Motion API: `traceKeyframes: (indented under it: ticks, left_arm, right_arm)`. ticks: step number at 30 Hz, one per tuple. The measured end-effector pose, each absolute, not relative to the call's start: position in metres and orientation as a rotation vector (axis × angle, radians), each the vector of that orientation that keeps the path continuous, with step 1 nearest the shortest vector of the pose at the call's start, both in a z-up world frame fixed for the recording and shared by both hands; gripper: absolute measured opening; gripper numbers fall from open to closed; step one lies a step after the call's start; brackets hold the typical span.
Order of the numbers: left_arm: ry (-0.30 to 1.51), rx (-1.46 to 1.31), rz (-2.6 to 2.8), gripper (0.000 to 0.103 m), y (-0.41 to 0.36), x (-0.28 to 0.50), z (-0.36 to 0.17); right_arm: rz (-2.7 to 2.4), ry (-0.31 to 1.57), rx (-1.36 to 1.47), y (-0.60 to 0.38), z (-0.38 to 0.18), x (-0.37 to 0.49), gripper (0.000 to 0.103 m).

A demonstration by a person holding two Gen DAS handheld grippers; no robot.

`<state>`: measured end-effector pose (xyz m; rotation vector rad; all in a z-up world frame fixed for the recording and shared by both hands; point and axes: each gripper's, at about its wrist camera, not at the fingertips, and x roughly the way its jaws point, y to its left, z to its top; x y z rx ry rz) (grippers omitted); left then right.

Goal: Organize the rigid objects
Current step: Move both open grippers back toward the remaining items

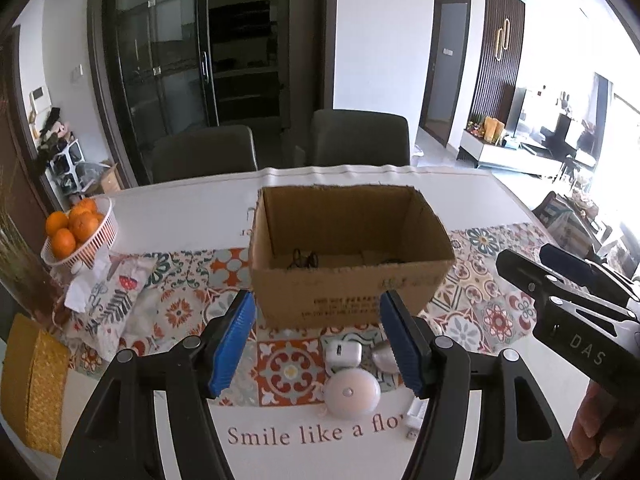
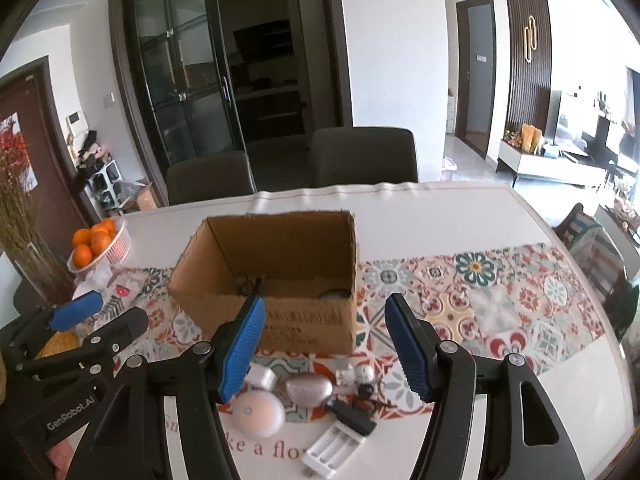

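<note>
Both the left gripper [image 1: 318, 344] and right gripper [image 2: 324, 348] hover spread wide, fingers holding nothing, above small gadgets before the cardboard box [image 2: 272, 276].

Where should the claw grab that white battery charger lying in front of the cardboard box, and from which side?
Probably from above, across the two long sides of the white battery charger. It lies flat on the table with its slots facing up, narrow enough for the open right claw. The black gadget crowds its far end, so grip nearer the middle.
</note>
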<state>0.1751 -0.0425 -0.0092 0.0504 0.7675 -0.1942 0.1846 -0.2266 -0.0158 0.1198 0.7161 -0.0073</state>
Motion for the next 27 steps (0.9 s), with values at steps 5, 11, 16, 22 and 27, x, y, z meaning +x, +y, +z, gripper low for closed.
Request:
traceKeyframes:
  ticks: [5,11,16,22,27]
  left_arm:
    - [0.794,0.040,-0.207,0.064,-0.042,0.164,-0.024]
    - [0.833,0.038,-0.226,0.064,-0.042,0.155,-0.043]
    - [0.865,0.047,-0.231,0.064,-0.043,0.148,-0.060]
    - [0.911,0.064,-0.236,0.064,-0.043,0.143,-0.082]
    - [0.945,0.076,-0.251,0.064,-0.044,0.143,-0.099]
  right_arm:
    - [-0.014,0.723,0.122,-0.224,-0.027,0.170,0.064]
    - [-0.030,0.747,0.125,-0.223,-0.045,0.155,0.064]
    - [-0.050,0.781,0.152,-0.225,-0.064,0.145,0.064]
    - [-0.061,0.860,0.173,-0.225,-0.091,0.138,0.064]
    - [-0.066,0.918,0.189,-0.224,-0.113,0.133,0.064]
